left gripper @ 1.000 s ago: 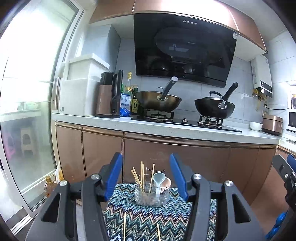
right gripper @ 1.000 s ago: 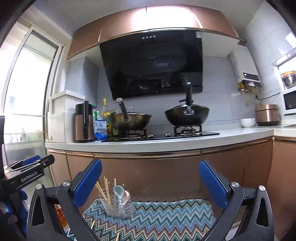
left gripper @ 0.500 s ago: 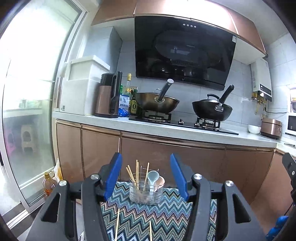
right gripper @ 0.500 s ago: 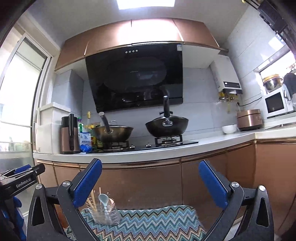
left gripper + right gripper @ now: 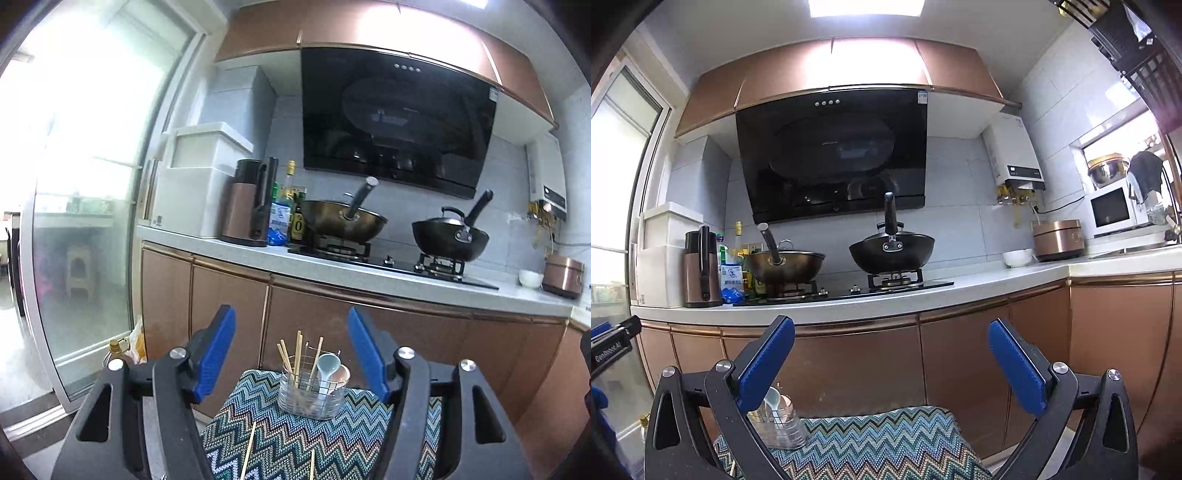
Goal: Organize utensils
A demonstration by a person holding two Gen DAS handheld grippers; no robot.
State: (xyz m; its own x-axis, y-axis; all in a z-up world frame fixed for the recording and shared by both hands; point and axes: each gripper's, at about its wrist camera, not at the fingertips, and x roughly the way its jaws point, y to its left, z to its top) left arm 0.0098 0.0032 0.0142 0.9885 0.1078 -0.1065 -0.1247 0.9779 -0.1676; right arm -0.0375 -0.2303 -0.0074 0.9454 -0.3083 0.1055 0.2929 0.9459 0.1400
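Note:
A clear utensil holder (image 5: 311, 391) stands at the far end of a zigzag-patterned cloth (image 5: 288, 443). It holds several wooden chopsticks (image 5: 296, 356) and two spoons (image 5: 328, 369). Two loose chopsticks (image 5: 248, 450) lie on the cloth nearer to me. My left gripper (image 5: 291, 350) is open and empty, with the holder seen between its fingers. My right gripper (image 5: 892, 363) is open wide and empty, raised above the cloth (image 5: 886, 439). The holder (image 5: 783, 421) shows there behind its left finger.
Bronze cabinets (image 5: 332, 325) and a white counter (image 5: 369, 275) stand behind the cloth, with two woks (image 5: 343, 221) on the stove, a kettle (image 5: 247, 206) and bottles. A glass sliding door (image 5: 81, 221) is at the left. A rice cooker (image 5: 1058, 240) and microwave (image 5: 1112, 208) stand at the right.
Both cameras have tilted upward and drawn back. The holder sits lower in the right wrist view, partly behind the left finger. Both grippers stay open.

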